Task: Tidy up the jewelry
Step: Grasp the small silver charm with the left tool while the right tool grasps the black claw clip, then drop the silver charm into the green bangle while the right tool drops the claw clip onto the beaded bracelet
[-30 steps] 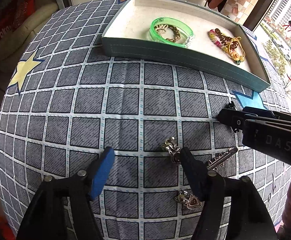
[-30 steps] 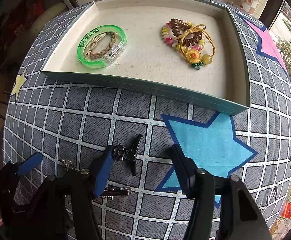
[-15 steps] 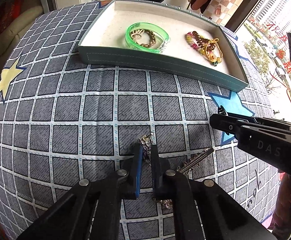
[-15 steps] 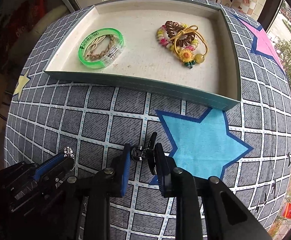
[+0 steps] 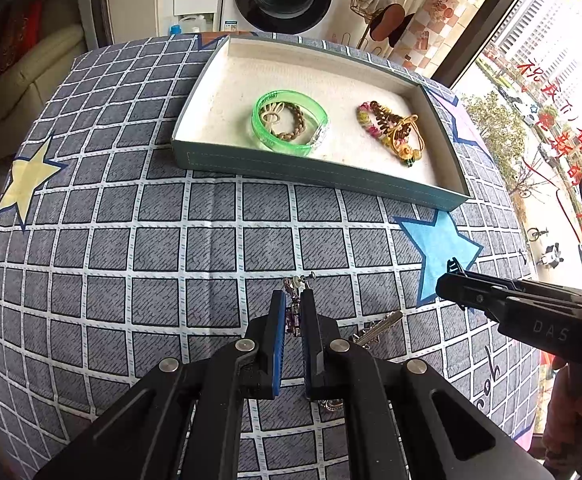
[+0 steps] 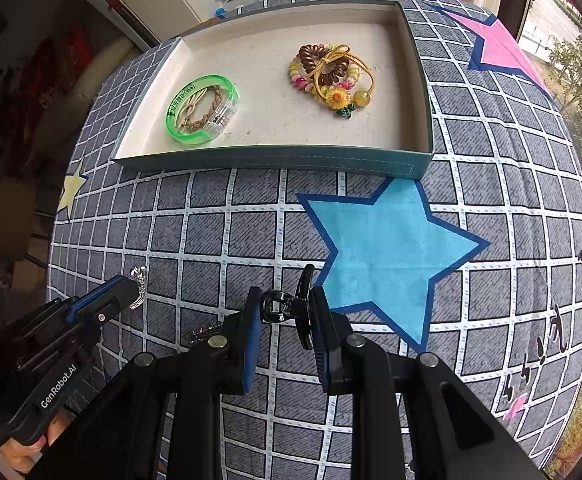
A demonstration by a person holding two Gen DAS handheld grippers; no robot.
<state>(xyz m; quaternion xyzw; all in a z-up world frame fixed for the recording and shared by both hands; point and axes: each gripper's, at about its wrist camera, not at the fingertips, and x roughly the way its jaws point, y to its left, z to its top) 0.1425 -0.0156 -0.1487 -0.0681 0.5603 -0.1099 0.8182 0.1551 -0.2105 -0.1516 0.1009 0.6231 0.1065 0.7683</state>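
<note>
Bright, even daylight from the window (image 5: 531, 92) at two o'clock in the left view, overexposed there. Soft, faint shadows under the tray (image 5: 319, 170) on the checked cloth (image 5: 131, 248). Strong fisheye bending, grid lines bowed toward the rims, black corners. Dim room (image 6: 19, 80) at nine to ten o'clock. Sharp centre, no motion blur.

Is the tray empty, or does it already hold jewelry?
Not empty. The tray holds a green bangle with a braided band inside it, and a bundle of hair ties further right.
</note>
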